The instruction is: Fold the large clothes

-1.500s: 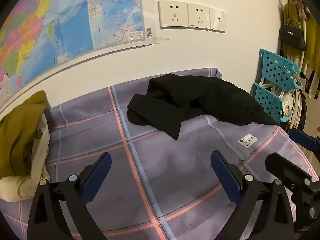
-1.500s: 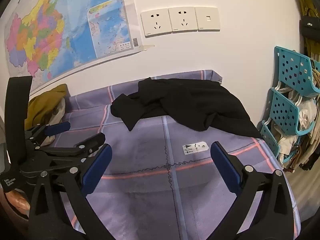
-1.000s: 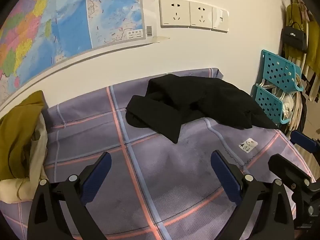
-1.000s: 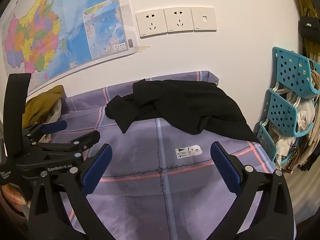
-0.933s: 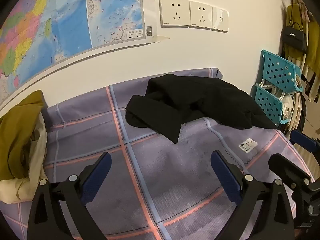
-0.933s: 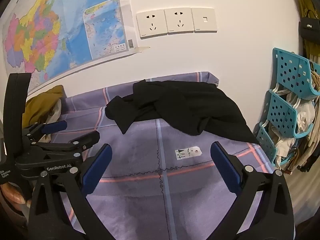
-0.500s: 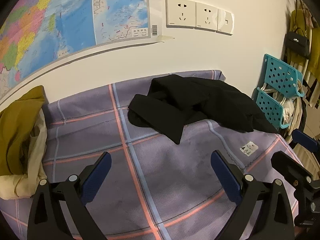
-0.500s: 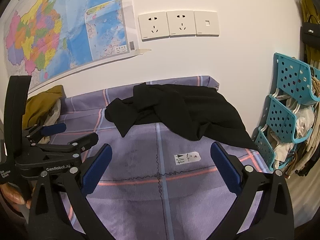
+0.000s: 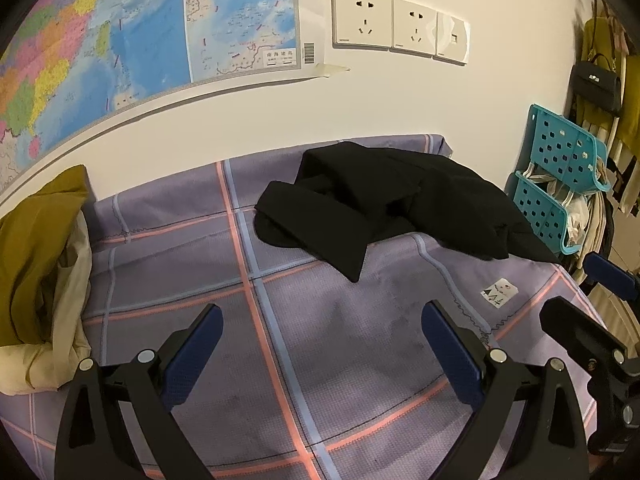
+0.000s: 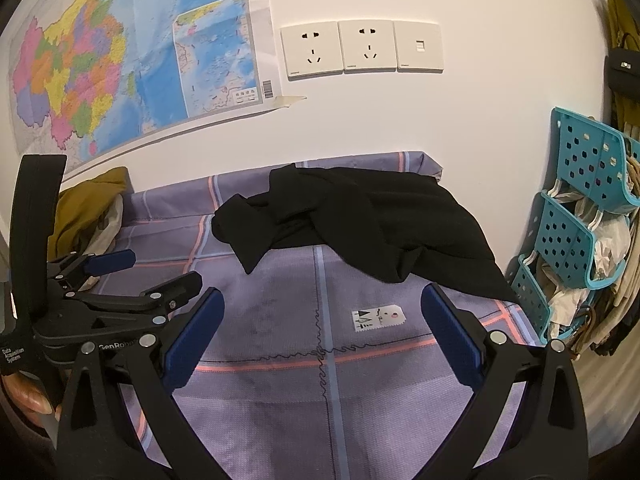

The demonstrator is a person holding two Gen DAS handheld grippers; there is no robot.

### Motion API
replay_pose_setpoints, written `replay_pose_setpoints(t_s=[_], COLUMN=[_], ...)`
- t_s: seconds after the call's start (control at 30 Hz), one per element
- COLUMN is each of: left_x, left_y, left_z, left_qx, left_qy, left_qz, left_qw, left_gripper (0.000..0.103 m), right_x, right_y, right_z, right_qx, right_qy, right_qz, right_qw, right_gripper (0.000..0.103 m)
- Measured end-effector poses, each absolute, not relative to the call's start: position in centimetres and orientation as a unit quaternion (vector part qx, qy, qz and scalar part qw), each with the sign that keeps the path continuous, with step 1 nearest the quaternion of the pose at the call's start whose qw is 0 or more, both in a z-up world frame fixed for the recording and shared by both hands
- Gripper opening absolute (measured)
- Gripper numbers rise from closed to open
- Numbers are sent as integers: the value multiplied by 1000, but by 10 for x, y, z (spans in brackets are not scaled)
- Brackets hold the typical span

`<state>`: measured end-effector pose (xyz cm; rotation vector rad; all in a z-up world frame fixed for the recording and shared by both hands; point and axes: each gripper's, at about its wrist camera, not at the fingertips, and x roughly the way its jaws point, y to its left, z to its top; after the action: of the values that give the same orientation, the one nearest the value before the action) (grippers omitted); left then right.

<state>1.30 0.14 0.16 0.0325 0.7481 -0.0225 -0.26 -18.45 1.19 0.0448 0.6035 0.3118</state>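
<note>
A crumpled black garment [image 9: 384,204] lies at the far right of a purple plaid-covered table [image 9: 280,320], against the wall; it also shows in the right wrist view [image 10: 360,220]. My left gripper [image 9: 320,340] is open and empty, held above the bare cloth well short of the garment. My right gripper [image 10: 324,328] is open and empty, also short of the garment. The left gripper shows at the left of the right wrist view [image 10: 132,276], and the right gripper at the right edge of the left wrist view [image 9: 592,304].
A mustard and cream clothes pile [image 9: 36,264] sits at the table's left end. Teal perforated baskets [image 10: 580,216] with hangers stand to the right. A white label [image 10: 378,318] is on the cloth. A map [image 10: 120,68] and sockets [image 10: 360,50] hang on the wall.
Both grippers have drawn back and risen slightly, so the garment looks a little farther off. Both stay open and empty. The garment has not moved.
</note>
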Motion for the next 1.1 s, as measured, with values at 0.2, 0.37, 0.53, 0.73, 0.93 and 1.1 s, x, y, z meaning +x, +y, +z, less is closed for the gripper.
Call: replay_pose_setpoints(t_s=[0.2,0.37,0.53,0.73,0.93,1.1], left_x=[13,12,10,12,15,17], left_y=[2,1,1,0,1,1], left_z=[3,4,5,5,4,4], left_qx=[15,14,14,14,13,12], left_qy=[365,363,361,364,365,367], left_qz=[-11,-10,-9,-9,-7,-7], left_qw=[931,931,933,931,931,930], left_gripper=[96,96,96,96,96,96], right_x=[-2,-2,-2,0,0,1], right_y=[-185,-184,-184,-182,-183,-183], right_z=[13,14,15,15,14,14], right_qx=[24,21,22,20,19,20], right_qy=[296,296,294,295,294,293], right_qz=[155,157,157,158,158,156], right_qw=[942,942,943,942,943,943], right_gripper=[97,97,97,97,97,97])
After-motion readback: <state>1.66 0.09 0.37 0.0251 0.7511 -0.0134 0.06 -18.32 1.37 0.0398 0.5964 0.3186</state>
